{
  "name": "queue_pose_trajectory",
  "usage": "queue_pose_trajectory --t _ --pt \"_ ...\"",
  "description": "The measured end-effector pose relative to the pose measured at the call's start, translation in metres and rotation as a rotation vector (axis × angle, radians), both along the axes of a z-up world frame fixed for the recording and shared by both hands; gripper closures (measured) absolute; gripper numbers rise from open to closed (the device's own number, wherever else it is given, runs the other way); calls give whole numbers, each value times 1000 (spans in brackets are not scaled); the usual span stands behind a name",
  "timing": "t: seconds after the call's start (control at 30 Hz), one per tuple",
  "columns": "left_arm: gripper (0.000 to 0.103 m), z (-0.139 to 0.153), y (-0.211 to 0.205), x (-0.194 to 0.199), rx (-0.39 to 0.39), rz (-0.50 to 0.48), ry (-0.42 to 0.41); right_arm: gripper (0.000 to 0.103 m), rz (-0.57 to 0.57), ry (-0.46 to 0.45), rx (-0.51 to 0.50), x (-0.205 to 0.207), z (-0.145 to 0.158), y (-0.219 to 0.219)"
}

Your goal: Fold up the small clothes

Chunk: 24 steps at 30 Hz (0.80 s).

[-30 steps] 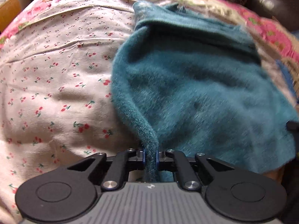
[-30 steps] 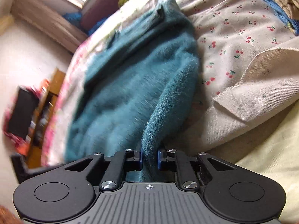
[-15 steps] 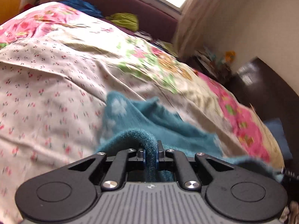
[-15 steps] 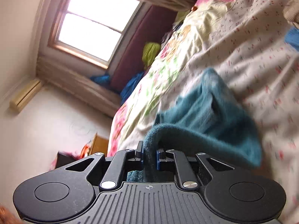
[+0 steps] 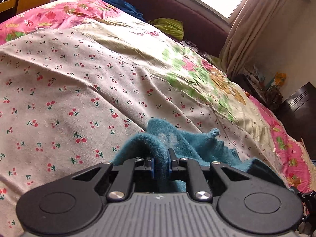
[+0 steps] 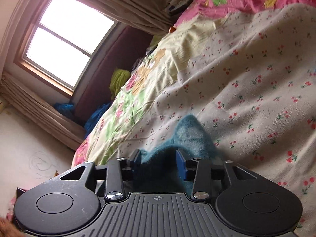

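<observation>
The teal garment (image 5: 177,144), stretched between both grippers a second ago, has been carried over onto the cherry-print bedspread (image 5: 59,98); the right gripper (image 6: 159,163) has just been spread, the left gripper (image 5: 161,166) barely loosened around its fold, so release is judged underway

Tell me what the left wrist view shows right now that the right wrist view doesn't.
Only the left wrist view shows the left tool pinching a fold of the teal garment, plus a dark cabinet at right. Only the right wrist view shows the right tool, its jaws just opened and standing apart around the teal cloth, and the whole window. Both show the cherry-print sheet, the floral quilt, the maroon headboard and a green cloth against it.
</observation>
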<state>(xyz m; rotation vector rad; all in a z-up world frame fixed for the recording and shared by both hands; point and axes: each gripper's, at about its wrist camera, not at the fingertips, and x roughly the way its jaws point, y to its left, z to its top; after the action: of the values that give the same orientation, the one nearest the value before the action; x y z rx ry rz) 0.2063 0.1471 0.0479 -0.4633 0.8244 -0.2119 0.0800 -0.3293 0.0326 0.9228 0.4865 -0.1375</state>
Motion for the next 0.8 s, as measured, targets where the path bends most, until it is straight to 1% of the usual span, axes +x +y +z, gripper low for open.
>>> queue_pose_trajectory --t 0.03,0.1,0.17,0.27,0.33,0.4,0.5,0.53,0.57,0.6,0.67,0.73,0.77,0.8 --pt "76 1 0 2 -2 5 11 48 -1 -5 -15 -1 4 -2" --pt "75 0 0 6 -33 29 35 48 6 -14 -16 -2 8 -3" --pt "74 -5 5 14 -112 69 89 48 23 -6 -45 -2 13 -1" --pt "73 -8 11 18 -186 97 105 48 46 24 -175 -4 18 10" --pt "69 -14 18 22 -263 125 144 48 64 58 -254 -6 15 18" --pt "68 -26 29 28 -354 170 200 48 77 98 -310 -8 9 23" --pt "67 -42 42 35 -492 225 264 48 89 129 -361 -15 -1 28" --pt "65 -46 44 36 -526 239 279 48 101 136 -373 -17 -5 30" --pt "64 -48 44 37 -541 245 284 48 110 146 -383 -18 -8 32" --pt "64 -48 43 38 -536 243 284 48 119 154 -390 -19 -11 33" --pt "63 -44 39 40 -493 221 271 49 144 167 -401 -20 -15 37" --pt "63 -37 29 44 -398 185 263 58 162 164 -414 -22 -15 40" --pt "63 -32 26 45 -361 170 256 61 165 165 -424 -23 -14 41" --pt "63 -30 23 46 -334 158 250 68 166 170 -430 -24 -12 41"
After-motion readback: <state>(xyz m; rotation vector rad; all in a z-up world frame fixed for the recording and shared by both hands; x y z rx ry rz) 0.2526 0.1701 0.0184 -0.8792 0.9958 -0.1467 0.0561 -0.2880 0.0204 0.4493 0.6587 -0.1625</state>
